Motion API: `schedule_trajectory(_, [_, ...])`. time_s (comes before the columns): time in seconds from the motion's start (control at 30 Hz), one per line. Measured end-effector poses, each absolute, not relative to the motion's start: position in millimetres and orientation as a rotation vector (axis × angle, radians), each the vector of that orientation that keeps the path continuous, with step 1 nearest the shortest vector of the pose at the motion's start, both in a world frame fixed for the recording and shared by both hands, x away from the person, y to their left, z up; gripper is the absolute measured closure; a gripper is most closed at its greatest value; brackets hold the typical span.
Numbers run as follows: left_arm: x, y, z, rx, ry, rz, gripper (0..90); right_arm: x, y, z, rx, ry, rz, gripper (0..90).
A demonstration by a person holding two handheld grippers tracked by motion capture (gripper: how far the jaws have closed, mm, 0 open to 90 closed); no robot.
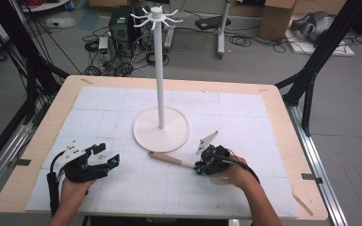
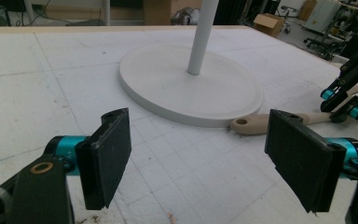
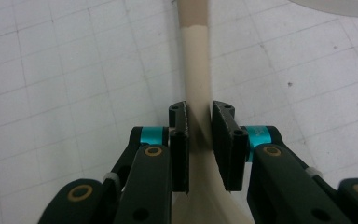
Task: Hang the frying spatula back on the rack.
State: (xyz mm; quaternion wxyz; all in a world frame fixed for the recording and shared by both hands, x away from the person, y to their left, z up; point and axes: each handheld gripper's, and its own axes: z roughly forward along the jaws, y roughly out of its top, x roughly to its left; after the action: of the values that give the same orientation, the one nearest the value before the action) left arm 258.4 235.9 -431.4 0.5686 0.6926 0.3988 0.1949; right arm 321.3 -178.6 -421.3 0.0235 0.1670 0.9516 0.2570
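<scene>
A kitchen utensil (image 1: 169, 160) with a wooden handle and a cream neck lies on the white mat, just in front of the white hook stand (image 1: 160, 70). My right gripper (image 1: 199, 168) is low over it. In the right gripper view the right gripper (image 3: 199, 116) has its pads pressed on both sides of the cream neck (image 3: 196, 70). My left gripper (image 1: 107, 154) rests at the front left, open wide with nothing between its pads (image 2: 200, 116). From there the handle's end with its hole (image 2: 251, 125) lies by the stand's round base (image 2: 168, 79), and the right gripper (image 2: 349, 93) shows farther off.
The stand's round base (image 1: 169, 134) sits mid-table with hooks (image 1: 156, 16) at the pole's top. The white gridded mat (image 1: 99, 113) covers a wooden table (image 1: 283, 117). Black frame legs (image 1: 311, 75) flank the table; a computer (image 1: 120, 23) and cables lie on the floor behind.
</scene>
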Motion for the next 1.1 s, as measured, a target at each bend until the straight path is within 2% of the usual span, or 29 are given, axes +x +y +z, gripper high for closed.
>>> schedule_trajectory(0.53, [258,237,-431,1.626,0.935,0.456,23.4,314,-178,-414,0.446,2.936,0.877,77.4])
schedule_trajectory(0.77, [258,236,-430,1.599,0.938,0.438,23.8,308,-185,-403,0.522,2.852,0.979,77.3])
schedule_trajectory(0.9, [257,235,-428,1.571,0.923,0.405,29.0,301,-191,-400,0.570,2.791,1.063,77.2])
schedule_trajectory(1.1, [260,228,-418,1.544,0.891,0.370,28.9,289,-198,-397,0.648,2.693,1.188,77.2])
